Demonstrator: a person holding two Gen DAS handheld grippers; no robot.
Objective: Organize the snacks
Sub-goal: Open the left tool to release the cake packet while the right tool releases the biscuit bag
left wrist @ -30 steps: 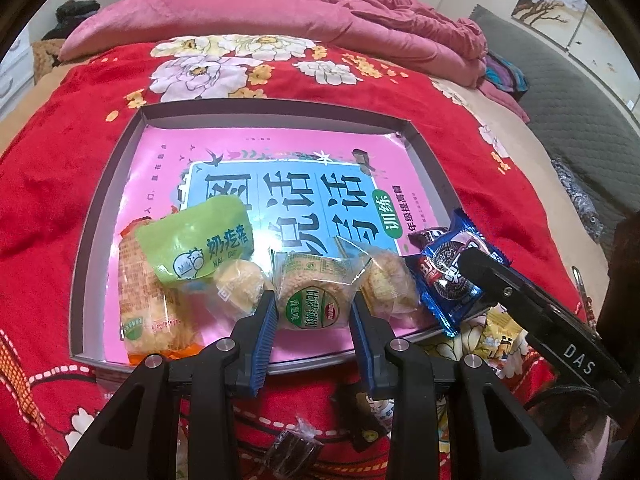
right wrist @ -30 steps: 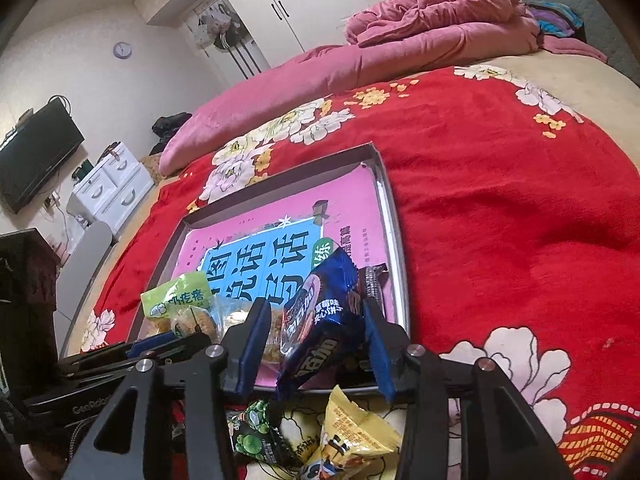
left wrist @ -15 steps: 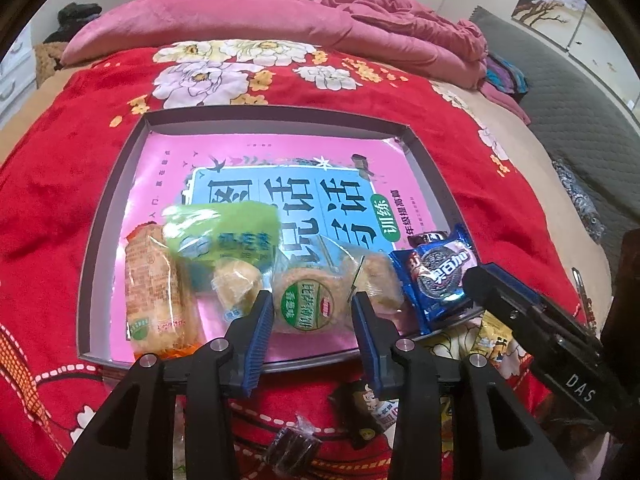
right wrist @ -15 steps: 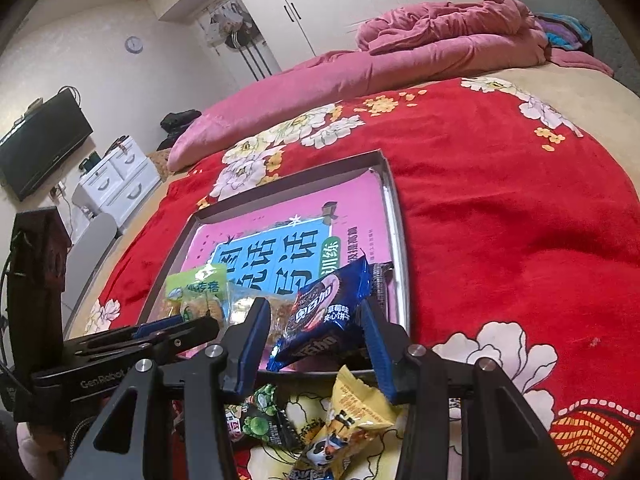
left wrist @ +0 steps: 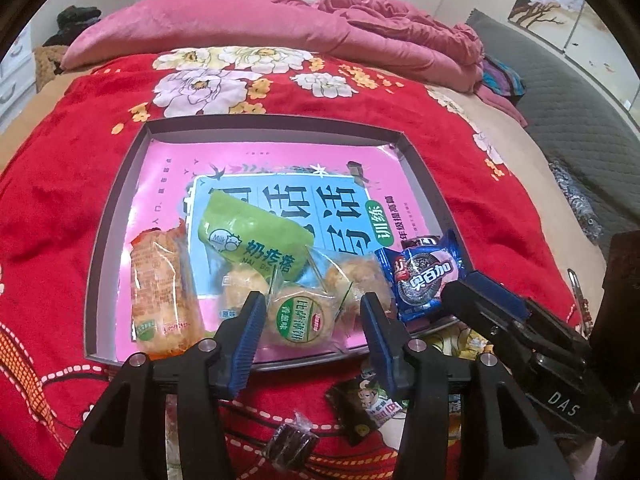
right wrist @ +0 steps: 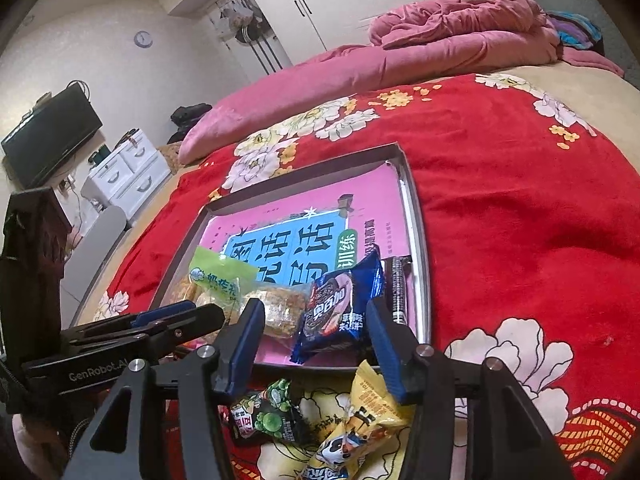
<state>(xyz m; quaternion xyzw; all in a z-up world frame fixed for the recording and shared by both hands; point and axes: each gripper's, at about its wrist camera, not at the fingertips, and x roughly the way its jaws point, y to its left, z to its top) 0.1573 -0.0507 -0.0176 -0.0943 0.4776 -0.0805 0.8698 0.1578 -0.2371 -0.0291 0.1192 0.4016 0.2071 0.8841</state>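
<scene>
A grey tray (left wrist: 276,122) lined with a pink book lies on the red bedspread. Its near edge holds an orange cracker pack (left wrist: 162,288), a green milk-snack bag (left wrist: 256,238), a round pastry with a green label (left wrist: 300,318) and a blue cookie pack (left wrist: 426,276). My left gripper (left wrist: 310,312) is open around the round pastry, apart from it. My right gripper (right wrist: 316,320) is open with the blue cookie pack (right wrist: 338,308) lying in the tray between its fingers. The tray rim also shows in the right wrist view (right wrist: 416,216).
Loose snacks lie on the bedspread in front of the tray: a green-and-black packet (right wrist: 266,416), a yellow packet (right wrist: 368,416), a dark wrapped candy (left wrist: 292,444). A pink quilt (left wrist: 240,28) is piled at the bed's far side. A white drawer unit (right wrist: 128,168) stands at the left.
The blue cookie pack went from upright between my right fingers to lying in the tray, and those fingers opened. My left gripper opened wider and drew back a little; the green bag shifted.
</scene>
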